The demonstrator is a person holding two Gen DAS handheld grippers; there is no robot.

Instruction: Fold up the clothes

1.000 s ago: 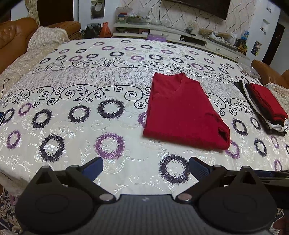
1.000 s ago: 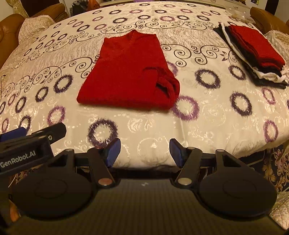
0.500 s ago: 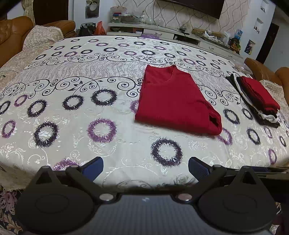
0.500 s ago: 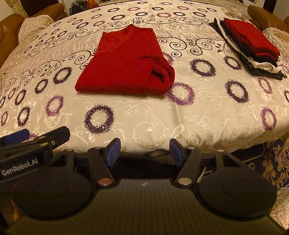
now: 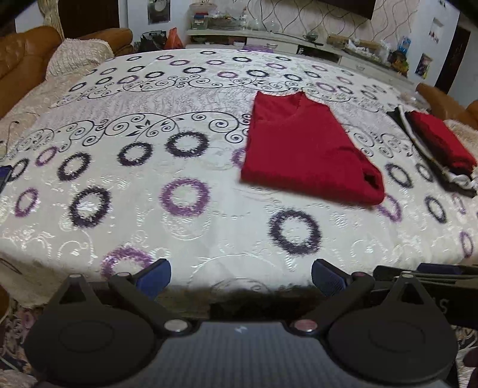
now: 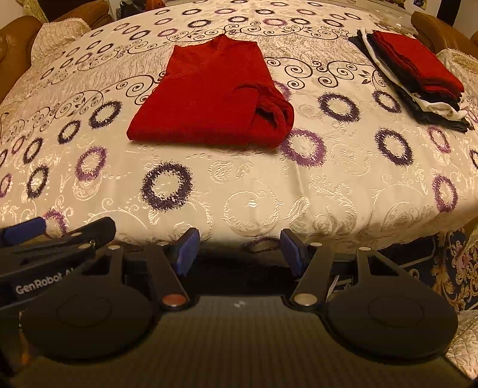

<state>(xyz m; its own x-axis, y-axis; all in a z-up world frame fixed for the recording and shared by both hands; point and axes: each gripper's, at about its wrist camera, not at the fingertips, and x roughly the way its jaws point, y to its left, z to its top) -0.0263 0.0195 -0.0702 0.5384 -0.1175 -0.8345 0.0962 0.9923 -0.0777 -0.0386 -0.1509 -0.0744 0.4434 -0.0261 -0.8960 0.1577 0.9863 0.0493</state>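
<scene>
on the bedspread (image 6: pixel 269 191): one folded red top (image 6: pixel 209 92), mid-cloth; right of it, a stack (image 6: pixel 418 74). at its near edge i hold both grippers, left (image 5: pixel 240 276) and right (image 6: pixel 237 249), released, empty.

Big table under a cream cloth (image 5: pixel 209 226) w/ purple & black rings. Brown leather sofa (image 5: pixel 21 50) far left, lace throw (image 5: pixel 77 53) on it. Long low shelf unit (image 5: pixel 298 44) at the back, cluttered w/ bottles, maybe jars. Wavy-pattern wallpaper (image 5: pixel 397 21) behind.
</scene>
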